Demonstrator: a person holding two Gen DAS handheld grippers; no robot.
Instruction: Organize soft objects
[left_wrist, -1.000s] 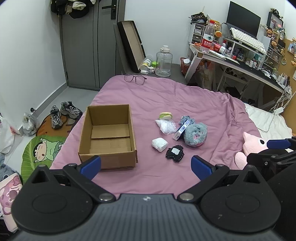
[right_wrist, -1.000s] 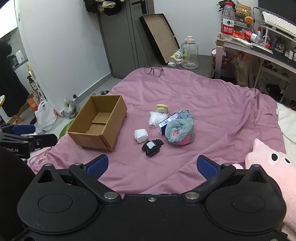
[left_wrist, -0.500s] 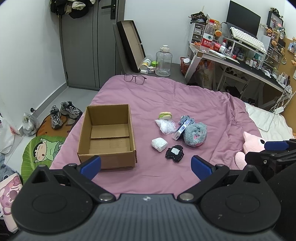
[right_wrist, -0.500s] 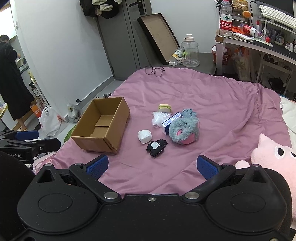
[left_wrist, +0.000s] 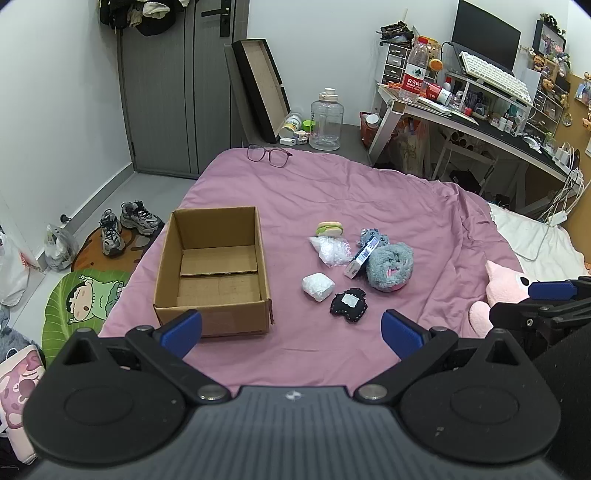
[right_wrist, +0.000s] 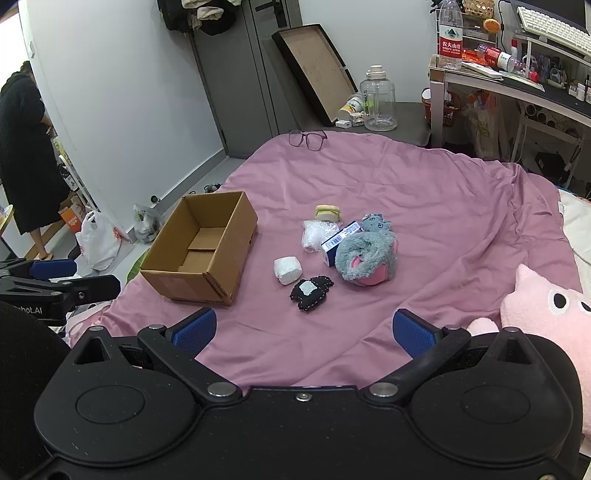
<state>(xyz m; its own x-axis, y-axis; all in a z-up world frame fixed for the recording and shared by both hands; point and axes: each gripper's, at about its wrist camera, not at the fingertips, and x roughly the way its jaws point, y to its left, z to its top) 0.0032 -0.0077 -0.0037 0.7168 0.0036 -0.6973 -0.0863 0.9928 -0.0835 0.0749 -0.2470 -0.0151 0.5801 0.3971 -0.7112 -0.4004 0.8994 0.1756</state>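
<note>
Left gripper (left_wrist: 291, 328): fingers spread wide, empty, above the near edge of the bed (left_wrist: 369, 192). Right gripper (right_wrist: 304, 330): fingers spread wide, empty, above the same edge. Cardboard box (left_wrist: 216, 269): open, empty, near the bed's left edge. Soft toys lie mid-bed, right of the box: grey plush (left_wrist: 389, 267), black pouch (left_wrist: 349, 304), white bundle (left_wrist: 317, 286), burger toy (left_wrist: 328, 229). Pink plush (right_wrist: 546, 314): at the bed's right edge.
</note>
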